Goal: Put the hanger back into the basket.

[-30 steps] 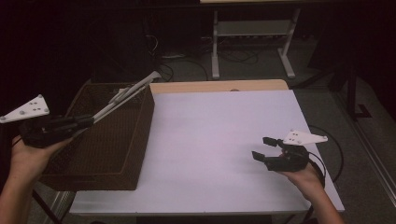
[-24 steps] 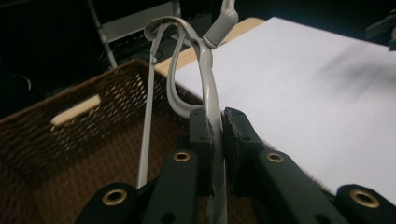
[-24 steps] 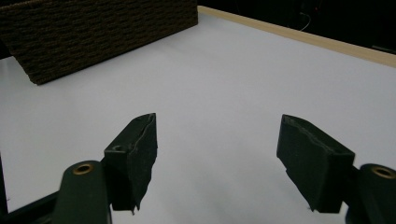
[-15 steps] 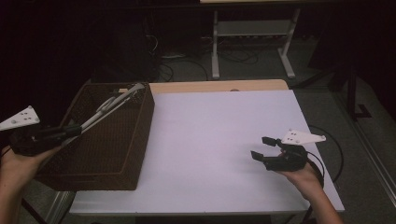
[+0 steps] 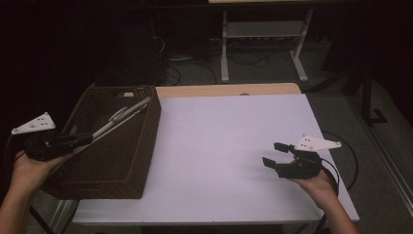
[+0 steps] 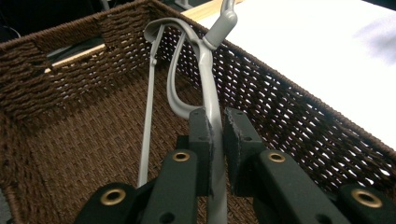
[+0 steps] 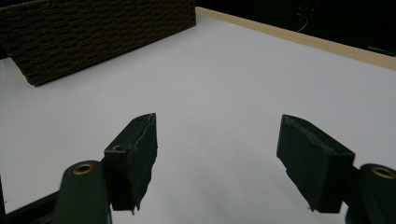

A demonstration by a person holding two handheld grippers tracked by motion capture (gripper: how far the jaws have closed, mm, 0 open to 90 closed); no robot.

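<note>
A grey plastic hanger [image 5: 122, 114] slants down into the brown wicker basket [image 5: 151, 126] at the table's left. My left gripper [image 5: 87, 139] is shut on its long bar, held over the basket's near left part. In the left gripper view the jaws [image 6: 217, 126] pinch the hanger's bar [image 6: 208, 70], and its hook end leans on the basket's far rim [image 6: 280, 107]. My right gripper [image 5: 272, 153] rests low over the white table top at the right, open with nothing between its pads [image 7: 217, 135].
The white table top [image 5: 224, 146] stretches between the basket and my right hand. The basket's side wall [image 7: 93, 32] stands far off in the right gripper view. A metal stand and cables lie on the dark floor behind the table.
My left hand has sunk and drawn back with the hanger, whose far end has dropped from above the basket to its rim. The right gripper has stayed put.
</note>
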